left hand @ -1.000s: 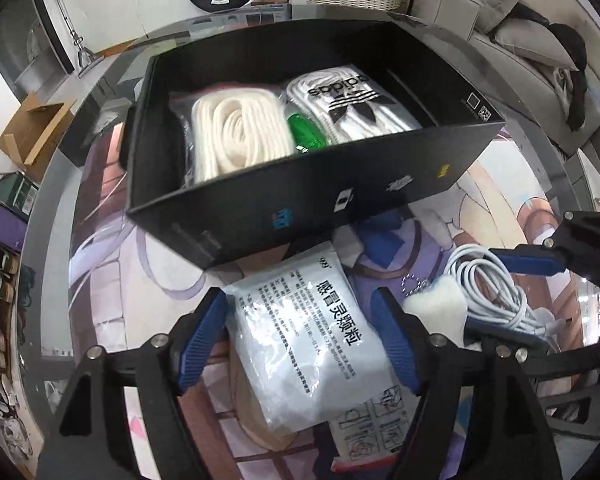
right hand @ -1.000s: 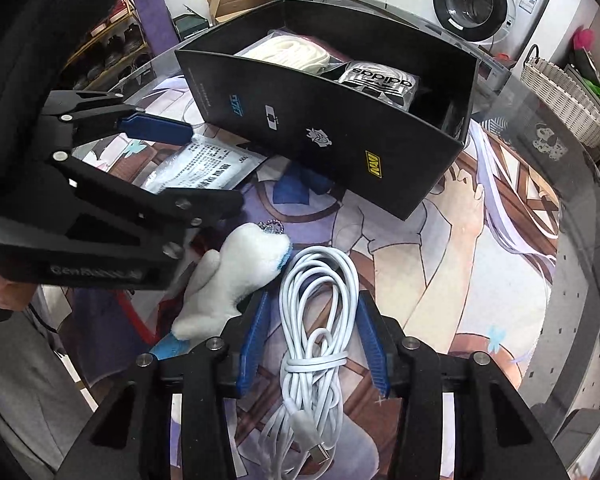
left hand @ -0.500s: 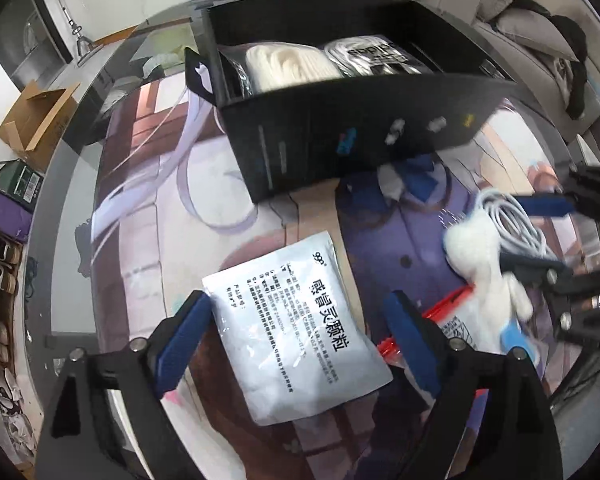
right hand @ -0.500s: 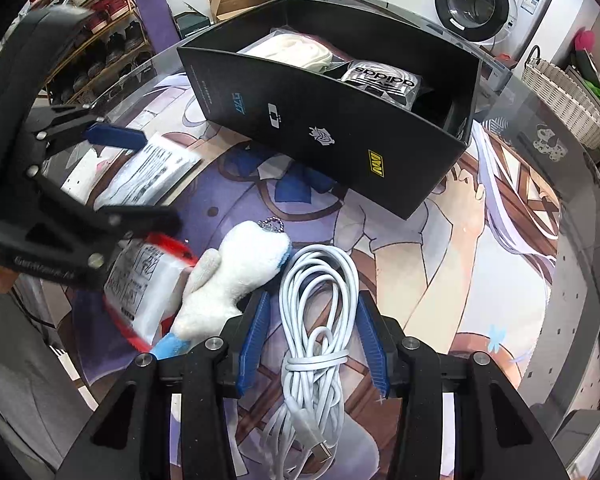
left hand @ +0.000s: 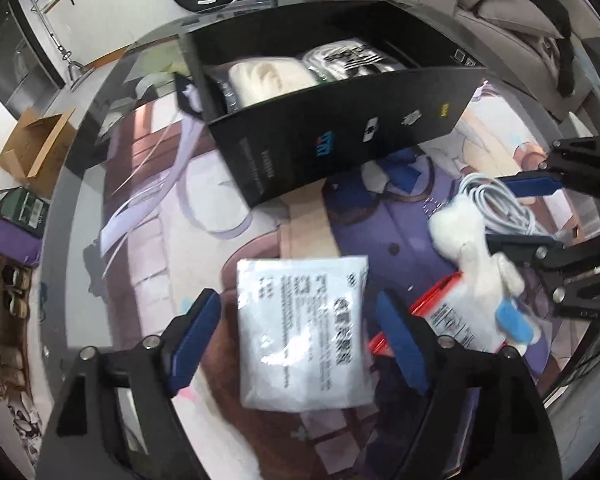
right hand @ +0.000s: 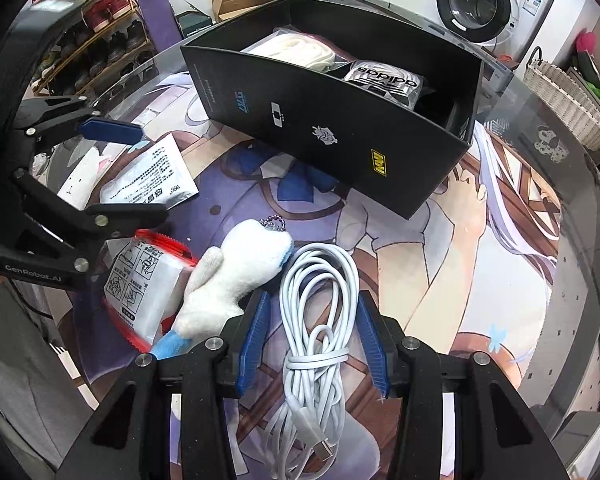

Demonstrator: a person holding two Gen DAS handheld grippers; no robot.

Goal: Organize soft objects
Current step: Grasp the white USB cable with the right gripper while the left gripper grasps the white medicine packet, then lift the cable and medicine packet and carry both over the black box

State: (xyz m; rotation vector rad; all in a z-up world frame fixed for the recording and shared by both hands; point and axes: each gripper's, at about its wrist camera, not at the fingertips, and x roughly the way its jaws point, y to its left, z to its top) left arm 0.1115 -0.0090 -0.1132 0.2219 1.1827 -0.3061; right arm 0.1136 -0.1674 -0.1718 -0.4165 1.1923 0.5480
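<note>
The table [right hand: 572,240], under its printed mat, carries everything here. At twelve o'clock in both views sits the black box [right hand: 340,140], already holding a cream rope bundle [right hand: 296,50] and a striped packet [right hand: 384,78], so this is the middle of the sorting: some soft things are in, four wait outside.

Over to the left gripper [left hand: 300,320]. It points steeply down with the white pouch [left hand: 304,332] lying flat between its blue pads, neither pad touching it. The jaws are closing from wide, and they have gap to cover on both sides before they bite. That pouch looks like the item in hand; the box is at about one o'clock from it.

The right gripper [right hand: 312,336] straddles the white cable [right hand: 320,320], jaws at a narrow set. The coil sits between the pads, but I cannot tell whether they actually pinch it.

At nine o'clock from the cable lies the plush toy [right hand: 228,280], resting partly on a red-edged sachet [right hand: 148,280].

Next call, as I judge it: the left jaws need to finish closing on the pouch's edges. It's thin and slippery-looking, so a low, square bite matters. Then lift clear of the box's near wall and drop it in the free space beside the packet.
</note>
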